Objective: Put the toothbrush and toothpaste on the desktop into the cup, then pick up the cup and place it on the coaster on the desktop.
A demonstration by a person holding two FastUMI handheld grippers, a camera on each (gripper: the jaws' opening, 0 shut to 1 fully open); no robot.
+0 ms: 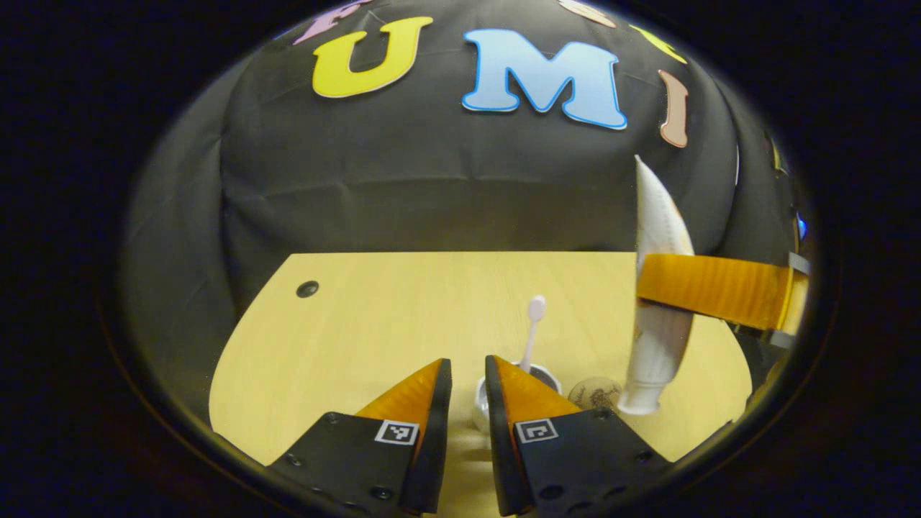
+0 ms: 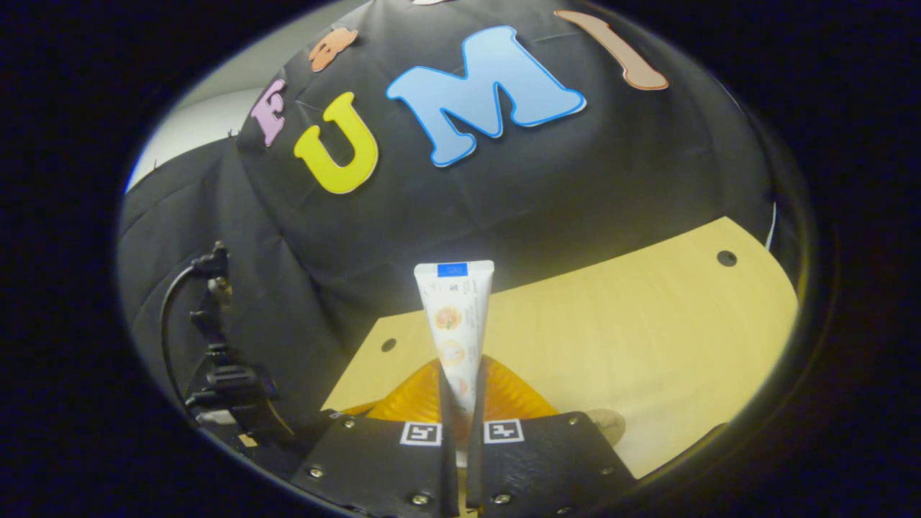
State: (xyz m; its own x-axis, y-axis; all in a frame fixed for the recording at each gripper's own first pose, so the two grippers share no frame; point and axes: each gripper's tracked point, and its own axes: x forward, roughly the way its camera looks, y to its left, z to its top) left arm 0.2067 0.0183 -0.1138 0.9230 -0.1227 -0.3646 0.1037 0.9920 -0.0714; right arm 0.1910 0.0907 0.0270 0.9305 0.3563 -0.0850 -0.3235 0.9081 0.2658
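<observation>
In the left gripper view a white cup [image 1: 481,404] stands on the wooden desktop [image 1: 374,324], just beyond my left gripper [image 1: 468,368]. That gripper is open by a narrow gap with nothing between its fingers. A white toothbrush [image 1: 533,327] stands in the cup, head up. A round patterned coaster [image 1: 596,394] lies to the right of the cup. Further right hangs the white toothpaste tube [image 1: 658,338], cap down above the desktop, with a finger [image 1: 712,289] of the right gripper across it. In the right gripper view my right gripper [image 2: 460,381] is shut on the tube [image 2: 457,316].
Black cloth walls off the back and sides of the desktop. Small dark holes [image 1: 307,289] [image 2: 727,257] mark the desktop's far corners. A black device with a cable [image 2: 216,381] sits at the left of the right gripper view. Bare desktop [image 2: 633,338] stretches to the right.
</observation>
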